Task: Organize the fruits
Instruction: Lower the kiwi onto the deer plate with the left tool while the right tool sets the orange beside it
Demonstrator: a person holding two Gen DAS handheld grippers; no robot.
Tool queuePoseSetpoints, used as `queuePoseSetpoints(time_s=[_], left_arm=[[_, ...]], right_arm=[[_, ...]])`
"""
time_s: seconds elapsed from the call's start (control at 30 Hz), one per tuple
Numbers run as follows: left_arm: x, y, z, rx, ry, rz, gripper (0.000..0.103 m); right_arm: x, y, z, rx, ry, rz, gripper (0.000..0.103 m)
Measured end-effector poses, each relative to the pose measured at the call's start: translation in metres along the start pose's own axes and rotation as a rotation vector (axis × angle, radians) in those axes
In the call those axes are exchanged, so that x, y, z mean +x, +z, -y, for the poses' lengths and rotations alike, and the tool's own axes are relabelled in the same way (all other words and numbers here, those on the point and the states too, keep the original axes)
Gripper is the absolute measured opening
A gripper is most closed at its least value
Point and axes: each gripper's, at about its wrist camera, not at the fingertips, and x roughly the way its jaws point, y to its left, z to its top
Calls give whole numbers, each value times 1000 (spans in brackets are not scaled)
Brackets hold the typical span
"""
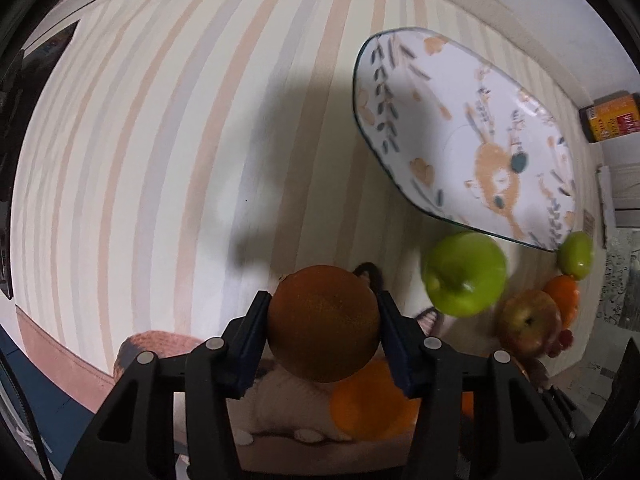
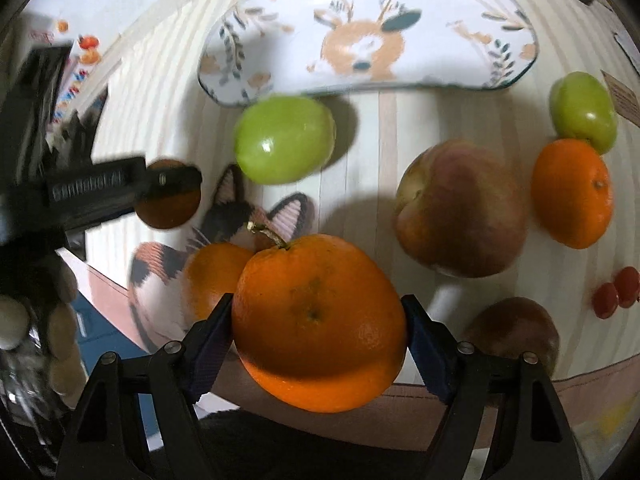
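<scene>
My left gripper (image 1: 323, 320) is shut on a brown round fruit (image 1: 323, 322) and holds it above the striped cloth; it also shows in the right wrist view (image 2: 168, 194) at the left. My right gripper (image 2: 320, 328) is shut on a large orange (image 2: 318, 334) with a stem. A deer-patterned plate (image 1: 452, 112) lies empty at the back (image 2: 280, 40). On the cloth lie two green apples (image 2: 284, 138) (image 2: 584, 110), a red apple (image 2: 460, 208), a small orange (image 2: 572, 192) and another orange (image 2: 212, 276) on a cat-shaped mat (image 2: 240, 216).
A brown fruit (image 2: 514, 330) and two small red fruits (image 2: 616, 292) lie at the right front. The cloth's brown edge (image 2: 520, 400) runs along the front. An orange-labelled jar (image 1: 610, 118) stands at the far right. Dark clutter fills the left side.
</scene>
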Motion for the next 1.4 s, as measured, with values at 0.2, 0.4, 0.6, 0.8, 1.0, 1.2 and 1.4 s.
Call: queuePoseSetpoints(time_s=[0.2, 0.4, 0.6, 0.8, 1.0, 1.2, 1.4], left_arm=[[-65, 4, 9, 16, -91, 98, 49], [-90, 64, 41, 31, -130, 149, 50], [-44, 131, 63, -24, -155, 45, 50], [10, 165, 68, -161, -264, -105, 50], [28, 168, 67, -204, -301, -169, 50], [37, 168, 62, -246, -307, -193, 51], [24, 166, 56, -246, -315, -149, 86]], right_arm=[[-66, 18, 15, 76, 128, 105, 82], [-99, 89, 38, 126, 78, 223, 82], [-73, 169, 61, 173, -15, 212, 82], [-38, 200, 74, 241, 20, 139, 82], [-17, 206, 96, 323, 86, 111, 82], [-9, 211, 107, 359, 142, 69, 84], [-28, 212, 101, 325, 149, 111, 96]])
